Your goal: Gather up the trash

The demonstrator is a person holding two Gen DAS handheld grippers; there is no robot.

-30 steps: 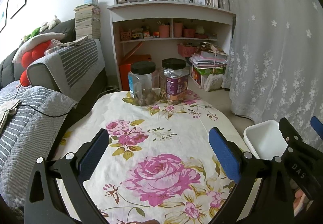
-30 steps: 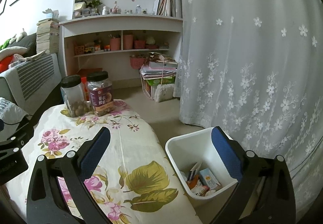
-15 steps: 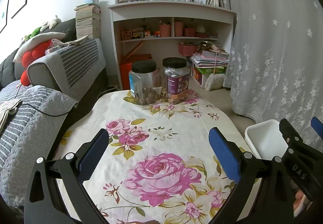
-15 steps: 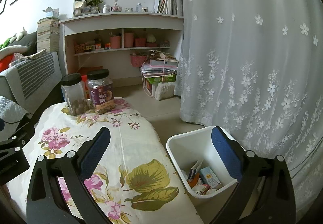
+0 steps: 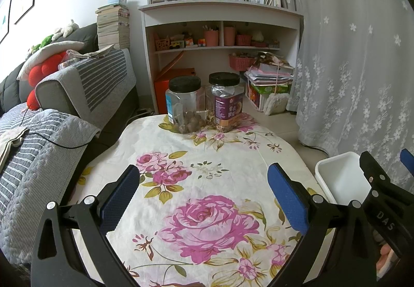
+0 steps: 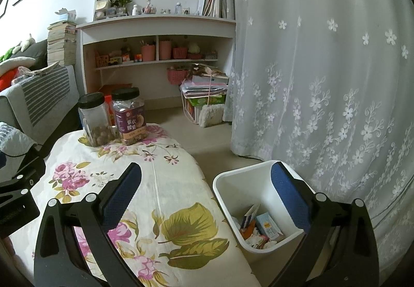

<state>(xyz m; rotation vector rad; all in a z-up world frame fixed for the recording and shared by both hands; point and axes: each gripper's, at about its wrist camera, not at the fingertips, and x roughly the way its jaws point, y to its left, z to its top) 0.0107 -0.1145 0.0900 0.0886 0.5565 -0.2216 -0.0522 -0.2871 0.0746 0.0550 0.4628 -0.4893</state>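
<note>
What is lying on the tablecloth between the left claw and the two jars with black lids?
Nothing. In the left wrist view, the floral tablecloth is bare from the open left claw up to the two jars; only its printed flowers show.

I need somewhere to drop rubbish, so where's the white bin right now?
The white bin stands on the floor beside the table's right edge, near the lace curtain, with the right gripper above its rim.

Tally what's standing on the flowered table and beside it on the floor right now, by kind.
Black-lidded jars on the table: 2, a clear one and a purple-labelled one
White trash bins on the floor beside it: 1, with wrappers inside
Loose trash on the tablecloth: 0 visible
Total: 3
</note>
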